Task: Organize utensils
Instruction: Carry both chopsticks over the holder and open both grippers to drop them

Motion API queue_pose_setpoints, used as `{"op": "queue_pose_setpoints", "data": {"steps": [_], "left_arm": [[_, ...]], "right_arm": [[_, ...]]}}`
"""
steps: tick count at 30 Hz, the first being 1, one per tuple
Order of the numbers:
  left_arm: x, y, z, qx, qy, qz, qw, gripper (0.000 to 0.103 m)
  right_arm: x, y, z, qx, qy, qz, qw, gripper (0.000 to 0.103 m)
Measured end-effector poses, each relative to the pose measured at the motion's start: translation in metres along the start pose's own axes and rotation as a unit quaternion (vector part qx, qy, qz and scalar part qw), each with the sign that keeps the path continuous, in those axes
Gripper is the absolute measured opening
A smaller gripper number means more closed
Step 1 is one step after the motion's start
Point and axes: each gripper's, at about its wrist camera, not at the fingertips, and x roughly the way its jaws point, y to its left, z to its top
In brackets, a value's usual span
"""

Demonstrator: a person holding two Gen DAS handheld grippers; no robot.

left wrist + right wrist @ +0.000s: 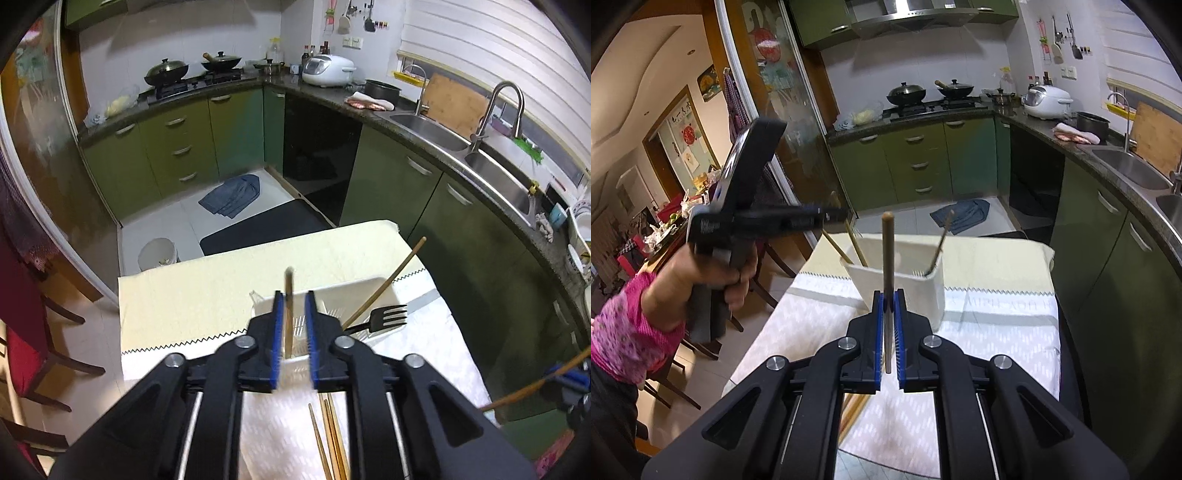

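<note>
In the left wrist view my left gripper [294, 299] hovers over a white utensil holder [384, 291]. A wooden chopstick [289, 314] stands between its blue pads, close to the left pad, with a gap to the right pad, so it is open. The holder contains a black fork [388, 317] and a leaning chopstick [388, 280]. My right gripper [889, 297] is shut on an upright chopstick [888, 258] just in front of the holder [905, 291]. The left gripper [842, 214], held by a hand, shows above the holder's left rim. Several loose chopsticks [328, 435] lie on the cloth.
The table carries a pale yellow cloth [207, 284] and a white patterned cloth [990, 332]. Green cabinets and a counter with a sink [498, 173] run along the right. Dark chairs [55, 350] stand left of the table. A white bucket [157, 253] sits on the floor beyond.
</note>
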Motion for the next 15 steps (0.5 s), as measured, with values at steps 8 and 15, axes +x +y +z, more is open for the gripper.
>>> {"op": "queue_pose_setpoints", "data": {"steps": [8,15], "left_arm": [[-0.058,0.008,-0.034,0.002,-0.039,-0.022,0.9990,0.039],[-0.073,0.017,-0.077,0.008,-0.013,-0.026,0.9996,0.039]], "right_arm": [[-0.003,0.011,0.061,0.006,-0.072,0.005,0.997,0.006],[0.046,0.007,0.097,0.015,-0.084,-0.041,0.995,0.006]]}}
